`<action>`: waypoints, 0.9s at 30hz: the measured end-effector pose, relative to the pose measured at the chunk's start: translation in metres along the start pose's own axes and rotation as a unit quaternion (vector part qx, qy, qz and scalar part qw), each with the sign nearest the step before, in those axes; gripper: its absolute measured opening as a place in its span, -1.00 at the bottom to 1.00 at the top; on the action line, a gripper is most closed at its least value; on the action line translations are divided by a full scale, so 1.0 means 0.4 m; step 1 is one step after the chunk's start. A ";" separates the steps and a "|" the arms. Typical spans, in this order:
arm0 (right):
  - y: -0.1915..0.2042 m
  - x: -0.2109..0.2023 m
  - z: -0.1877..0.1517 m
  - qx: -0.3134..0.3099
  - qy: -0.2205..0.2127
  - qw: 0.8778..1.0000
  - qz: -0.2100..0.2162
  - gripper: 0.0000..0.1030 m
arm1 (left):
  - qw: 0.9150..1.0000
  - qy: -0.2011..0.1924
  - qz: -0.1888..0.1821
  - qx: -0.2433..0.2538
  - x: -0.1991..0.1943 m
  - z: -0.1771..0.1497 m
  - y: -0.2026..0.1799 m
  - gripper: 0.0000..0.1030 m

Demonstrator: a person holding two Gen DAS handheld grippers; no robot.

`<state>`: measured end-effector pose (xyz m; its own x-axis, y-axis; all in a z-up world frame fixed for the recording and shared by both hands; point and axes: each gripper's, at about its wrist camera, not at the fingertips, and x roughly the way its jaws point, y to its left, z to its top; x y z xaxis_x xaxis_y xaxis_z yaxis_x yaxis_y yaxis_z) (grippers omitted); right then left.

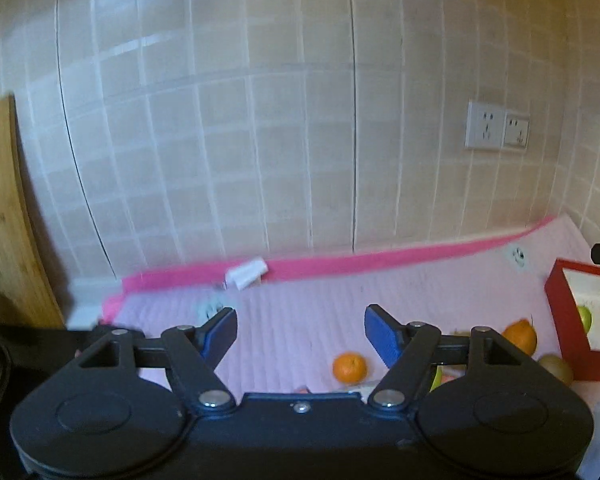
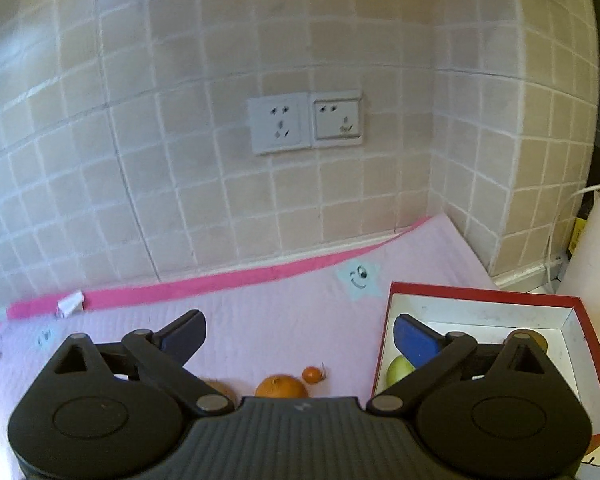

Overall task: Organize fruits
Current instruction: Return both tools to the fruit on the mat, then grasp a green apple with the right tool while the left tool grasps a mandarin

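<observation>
A home kitchen: beige tiled wall with twin sockets, a counter under a pink mat, a wooden board leaning at far left, a white kettle at right.

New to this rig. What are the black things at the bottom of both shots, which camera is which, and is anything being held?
These are handheld two-finger grippers, one in each of a person's hands, each carrying a fisheye camera that looks forward along its fingers. One picture is from the left gripper, the other from the right gripper. Both stand open, with nothing between the blue pads.

Underneath lies a pink mat against a tiled wall with two sockets. Loose on the mat are an orange, a second orange and what looks like a kiwi. The red box already holds a green fruit and a brown one. Nothing is held.
</observation>
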<state>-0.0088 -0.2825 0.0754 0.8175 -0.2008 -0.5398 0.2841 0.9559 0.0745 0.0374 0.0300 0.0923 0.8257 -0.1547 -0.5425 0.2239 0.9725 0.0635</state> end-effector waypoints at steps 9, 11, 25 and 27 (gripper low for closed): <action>0.085 0.068 -0.090 -0.035 0.086 0.995 0.024 0.80 | 0.992 0.094 -0.078 -0.022 0.114 -0.123 0.013 0.62; 0.090 0.088 -0.112 -0.026 0.108 0.993 0.031 0.79 | 0.988 0.114 -0.097 -0.028 0.138 -0.144 0.011 0.62; 0.193 0.247 -0.188 -0.038 0.194 0.978 0.072 0.70 | 0.968 0.164 -0.187 0.027 0.234 -0.223 -0.043 0.40; 0.203 0.268 -0.195 -0.041 0.203 0.976 0.070 0.70 | 0.964 0.171 -0.200 0.032 0.246 -0.226 -0.052 0.28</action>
<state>0.0628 -0.2096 -0.0417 0.5751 0.0181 -0.8179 0.1295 0.9851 0.1128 0.0671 0.0104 -0.0382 0.4504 -0.4384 -0.7778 0.5298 0.8324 -0.1624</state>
